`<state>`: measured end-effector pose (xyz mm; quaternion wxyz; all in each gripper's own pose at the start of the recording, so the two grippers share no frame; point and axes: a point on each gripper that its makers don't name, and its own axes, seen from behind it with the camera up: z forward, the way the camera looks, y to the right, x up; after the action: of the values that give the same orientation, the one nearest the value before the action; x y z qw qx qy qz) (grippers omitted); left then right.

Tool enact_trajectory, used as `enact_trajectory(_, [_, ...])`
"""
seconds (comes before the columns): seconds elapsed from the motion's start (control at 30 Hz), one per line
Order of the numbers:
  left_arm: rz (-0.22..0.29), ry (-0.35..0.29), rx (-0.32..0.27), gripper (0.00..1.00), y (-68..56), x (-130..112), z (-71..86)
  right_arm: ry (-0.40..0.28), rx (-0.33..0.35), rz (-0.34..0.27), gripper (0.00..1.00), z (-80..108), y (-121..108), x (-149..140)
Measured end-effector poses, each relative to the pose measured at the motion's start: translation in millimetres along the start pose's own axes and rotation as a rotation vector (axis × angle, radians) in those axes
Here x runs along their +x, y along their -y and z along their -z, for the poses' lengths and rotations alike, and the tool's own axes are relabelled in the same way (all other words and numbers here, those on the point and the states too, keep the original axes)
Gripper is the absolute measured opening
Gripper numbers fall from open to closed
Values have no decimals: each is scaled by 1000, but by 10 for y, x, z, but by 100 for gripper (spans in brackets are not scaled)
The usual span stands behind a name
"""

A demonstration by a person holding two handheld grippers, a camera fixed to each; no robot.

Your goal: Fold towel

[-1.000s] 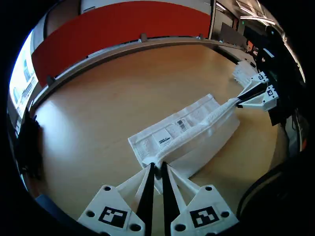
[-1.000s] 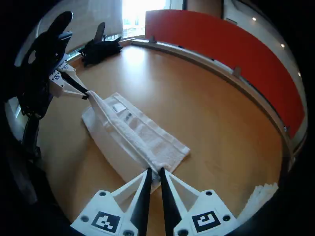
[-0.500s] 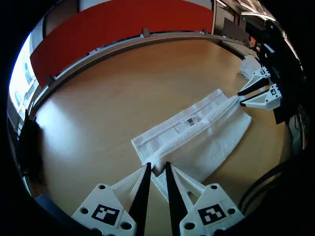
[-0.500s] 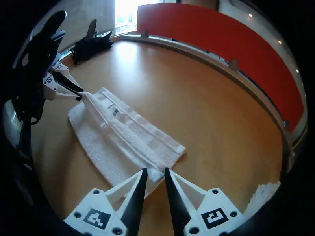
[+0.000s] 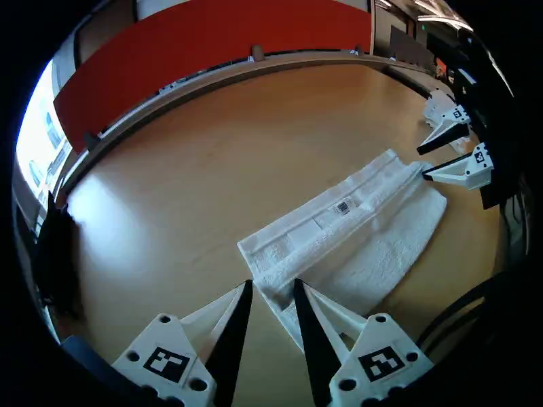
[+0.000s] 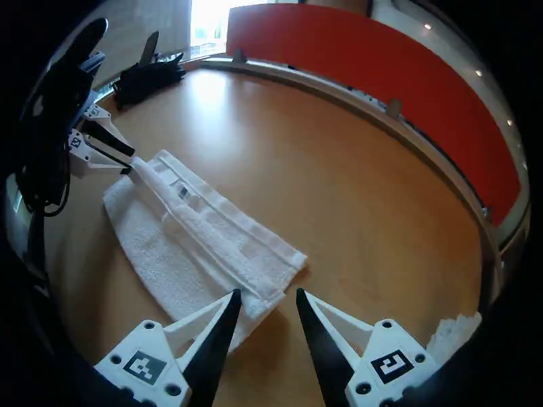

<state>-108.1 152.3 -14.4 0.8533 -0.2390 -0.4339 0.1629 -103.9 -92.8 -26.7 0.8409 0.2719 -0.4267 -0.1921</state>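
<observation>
Office, by the broad wooden desk (image 6: 353, 203), red divider panel (image 6: 407, 81) along its edge, bright window (image 6: 207, 24)

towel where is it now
In the left gripper view the towel lies flat on the wooden table, right of centre, between the open left gripper and right gripper.

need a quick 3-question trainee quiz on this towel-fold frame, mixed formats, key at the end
1. True or false: the left gripper is shut on the white towel.
2. The towel lies on: A) the wooden table; B) a chair; C) a metal tray.
3. Fill in: the right gripper has its jaws ___.
Key: 1 false, its jaws stand apart with the towel's corner between them; 2 A; 3 open.
</observation>
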Motion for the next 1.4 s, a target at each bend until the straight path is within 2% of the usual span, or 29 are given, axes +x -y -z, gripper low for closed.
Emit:
enact_trajectory(0.37, [-3, -11, 17, 43, 77, 79, -10, -2, -15, 3, 64, -23, -53, 44])
enact_trajectory(0.8, [-10, -37, 42, 44, 218, 239, 8, -24, -48, -2, 69, -29, -213, 168])
enact_trajectory(1.0, [0, -59, 42, 44, 232, 260, 73, -32, -47, 2, 84, 19, -223, 175])
enact_trajectory(1.4, [18, -50, 27, 43, 211, 166, 157, -41, -48, -8, 84, 84, -168, 137])
